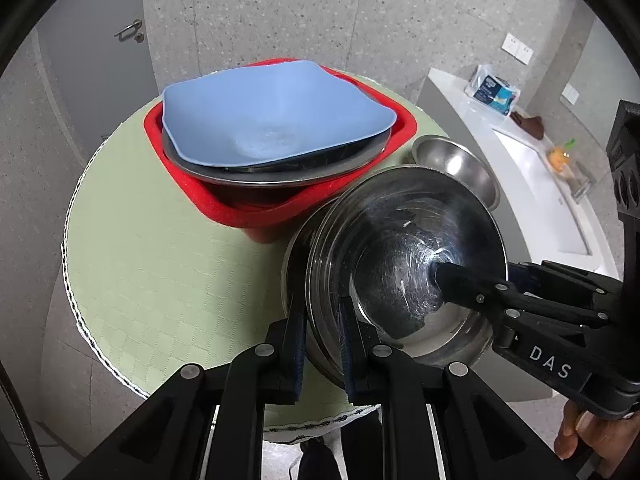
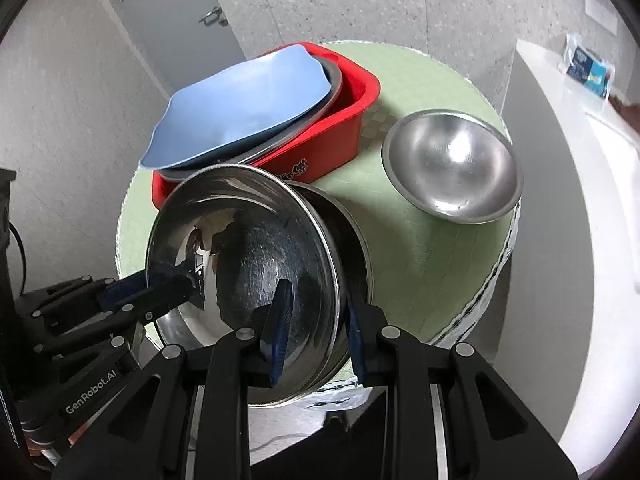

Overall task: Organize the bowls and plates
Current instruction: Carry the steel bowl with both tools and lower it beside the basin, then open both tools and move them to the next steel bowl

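Note:
A shiny steel bowl (image 1: 400, 248) (image 2: 248, 248) sits tilted inside a lower steel bowl (image 1: 289, 268) (image 2: 358, 236) at the near edge of the round table. My left gripper (image 1: 322, 328) (image 2: 168, 284) is shut on the upper bowl's rim, one finger inside and one outside. From the opposite side my right gripper (image 2: 316, 328) (image 1: 472, 280) is shut on the same rim. A red basin (image 1: 248, 216) (image 2: 332, 144) behind holds a steel plate (image 1: 280, 176) (image 2: 336, 80) with a blue plate (image 1: 272, 116) (image 2: 240, 104) on top. A smaller steel bowl (image 1: 460, 164) (image 2: 452, 168) stands alone beside the basin.
The table wears a pale green cloth (image 1: 160, 260) (image 2: 432, 260) with a patterned hem. A white counter (image 1: 500, 128) with a sink and a blue packet (image 1: 492, 92) runs along the right. A grey door (image 1: 92, 60) is at the far left. A hand (image 1: 580, 436) holds the right gripper.

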The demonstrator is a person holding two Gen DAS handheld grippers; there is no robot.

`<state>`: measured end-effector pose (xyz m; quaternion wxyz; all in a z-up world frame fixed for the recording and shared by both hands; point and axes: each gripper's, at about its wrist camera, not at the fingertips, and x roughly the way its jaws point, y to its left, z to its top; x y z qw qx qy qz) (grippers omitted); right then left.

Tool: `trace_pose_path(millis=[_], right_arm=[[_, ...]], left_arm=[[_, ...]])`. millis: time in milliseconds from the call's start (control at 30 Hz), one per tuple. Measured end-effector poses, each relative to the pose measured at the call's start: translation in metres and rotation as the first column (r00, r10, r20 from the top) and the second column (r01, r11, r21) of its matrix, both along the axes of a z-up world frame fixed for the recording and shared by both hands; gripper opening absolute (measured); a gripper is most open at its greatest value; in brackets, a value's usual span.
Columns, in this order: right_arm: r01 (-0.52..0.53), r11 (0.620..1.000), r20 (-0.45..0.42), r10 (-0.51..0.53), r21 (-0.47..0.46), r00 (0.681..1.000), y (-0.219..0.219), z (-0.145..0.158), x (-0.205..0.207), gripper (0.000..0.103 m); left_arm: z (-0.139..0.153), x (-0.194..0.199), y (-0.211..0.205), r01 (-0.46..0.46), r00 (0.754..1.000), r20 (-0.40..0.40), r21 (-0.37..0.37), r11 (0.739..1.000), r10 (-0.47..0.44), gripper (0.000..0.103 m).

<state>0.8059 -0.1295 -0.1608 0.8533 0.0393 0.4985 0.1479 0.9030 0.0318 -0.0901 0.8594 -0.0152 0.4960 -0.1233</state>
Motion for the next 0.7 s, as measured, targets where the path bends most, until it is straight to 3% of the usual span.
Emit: trace_pose_path(millis=[333,400,700], right_arm=[[-0.004,1.0,-0.011,0.005,0.006,1.0,0.004,0.002,0.0,0.029],[-0.011,1.0,-0.008,0.011,0.012,1.0,0.004,0.003,0.0,0.031],[-0.053,0.995,0.031,0.051,0.086,0.998,-0.015,0.019,0.015,0.036]], left_arm=[[0.002,0.0,-0.006,-0.012,1.0,-0.013,-0.042,0.999,0.011,0.034],[0.006,-0.002,-0.008,-0.023,1.0,0.003,-0.028,0.999,0.023,0.058],[0.02,0.002,-0.015,-0.089,0.995,0.032,-0.045,0.995,0.091,0.058]])
